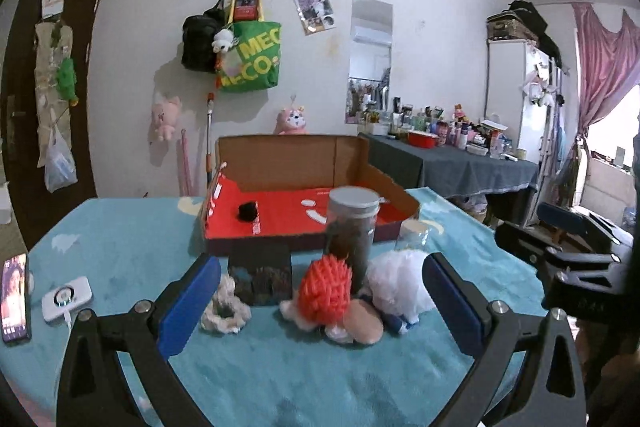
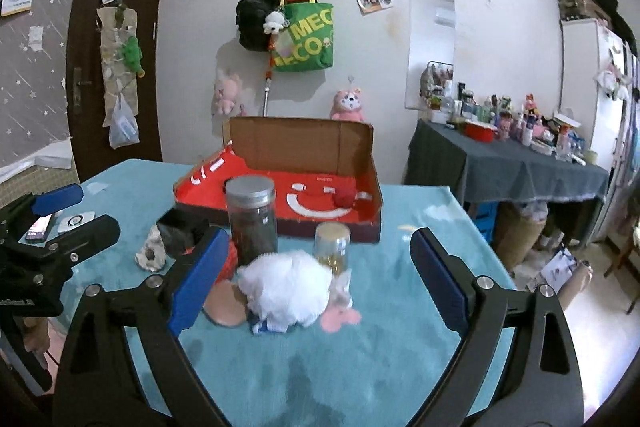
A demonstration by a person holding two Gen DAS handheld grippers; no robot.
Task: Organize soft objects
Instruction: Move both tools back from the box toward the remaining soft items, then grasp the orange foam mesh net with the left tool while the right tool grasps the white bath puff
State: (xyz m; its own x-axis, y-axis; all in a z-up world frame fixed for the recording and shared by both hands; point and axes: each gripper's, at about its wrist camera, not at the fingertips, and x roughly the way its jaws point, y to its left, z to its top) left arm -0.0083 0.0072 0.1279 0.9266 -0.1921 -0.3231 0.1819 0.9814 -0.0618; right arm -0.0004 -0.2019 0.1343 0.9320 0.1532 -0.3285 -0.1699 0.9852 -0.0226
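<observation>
Left wrist view looks across a desk (image 1: 120, 247) draped in a teal cloth, with an open cardboard box (image 1: 296, 163), red inside, lying toward the far side as the landmark. Inside the box a small black pom-pom (image 1: 249, 211) sits on the red floor near its left wall; the right wrist view also shows a small red ball (image 2: 345, 195) toward its right end. Directly in front of the box stand a tall jar with a grey lid (image 1: 353, 223), a smaller clear jar (image 2: 332, 245) to its right, and a dark block (image 1: 260, 279) to its left, all hard things crowding the space between the box and the soft pile. That pile lies nearest the cameras: a white fluffy toy (image 2: 286, 287), an orange knobbly ball (image 1: 325, 285) touching it on the left, a tan round pad (image 1: 362, 321) under them, and a cream scrunchie (image 1: 224, 309) beside the dark block. Left hand-held gripper (image 1: 320, 301) has its blue pads spread wide apart with nothing clamped, the orange ball and toy lying between and beyond them. Right hand-held gripper (image 2: 320, 277) is likewise wide apart and empty, framing the white toy without touching it. Off to the box's left, at the desk's edge, lie a phone (image 1: 15, 297) and a small white device (image 1: 66, 297).
</observation>
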